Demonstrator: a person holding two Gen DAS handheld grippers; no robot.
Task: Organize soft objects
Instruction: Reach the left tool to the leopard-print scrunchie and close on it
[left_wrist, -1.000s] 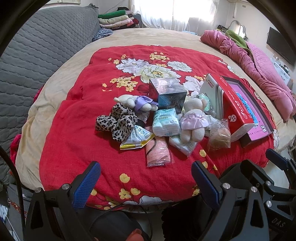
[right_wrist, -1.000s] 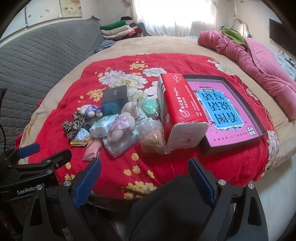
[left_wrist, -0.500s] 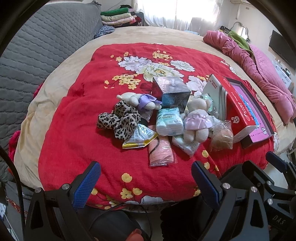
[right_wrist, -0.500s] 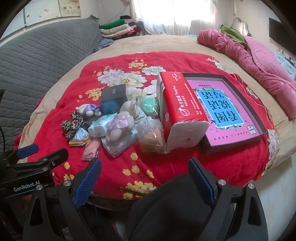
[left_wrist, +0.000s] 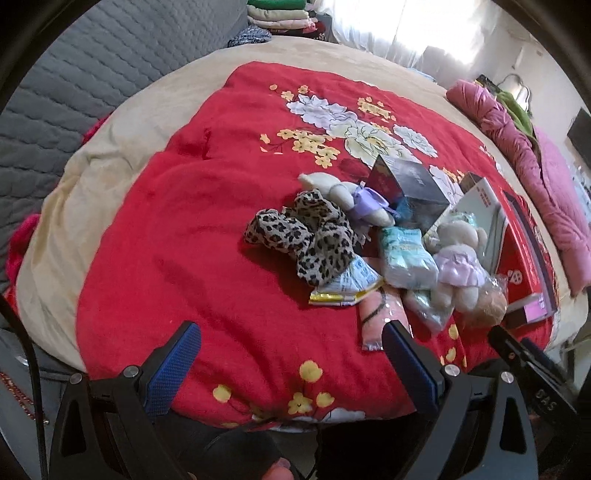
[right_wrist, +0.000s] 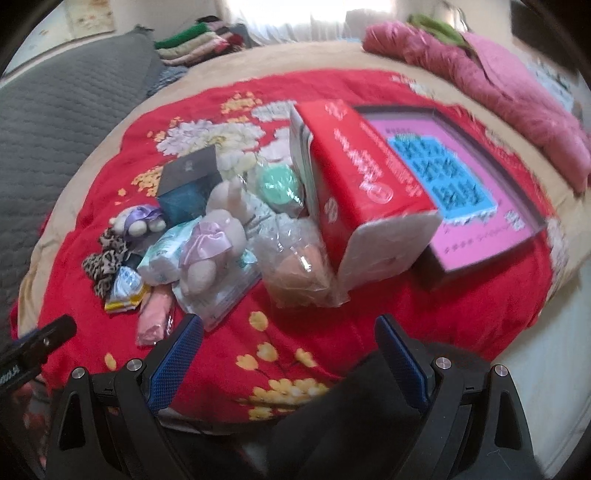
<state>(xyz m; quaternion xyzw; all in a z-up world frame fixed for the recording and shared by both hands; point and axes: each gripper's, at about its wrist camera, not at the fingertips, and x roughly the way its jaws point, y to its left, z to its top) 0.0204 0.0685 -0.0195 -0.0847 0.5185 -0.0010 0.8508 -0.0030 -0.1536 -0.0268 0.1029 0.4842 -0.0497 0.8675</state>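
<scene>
Both tools, left tool (left_wrist: 291, 363) and right tool (right_wrist: 290, 354), are hovering wide open, empty, near the bed's edge; the limp leopard-print cloth (left_wrist: 308, 236) lying mid-quilt probably needs pinching at a bunched fold.

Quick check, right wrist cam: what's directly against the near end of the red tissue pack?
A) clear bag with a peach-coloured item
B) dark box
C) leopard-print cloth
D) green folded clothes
A: the clear bag leans against the tissue pack at its near white end, while the leopard cloth and dark box lie further left in the pile.
</scene>
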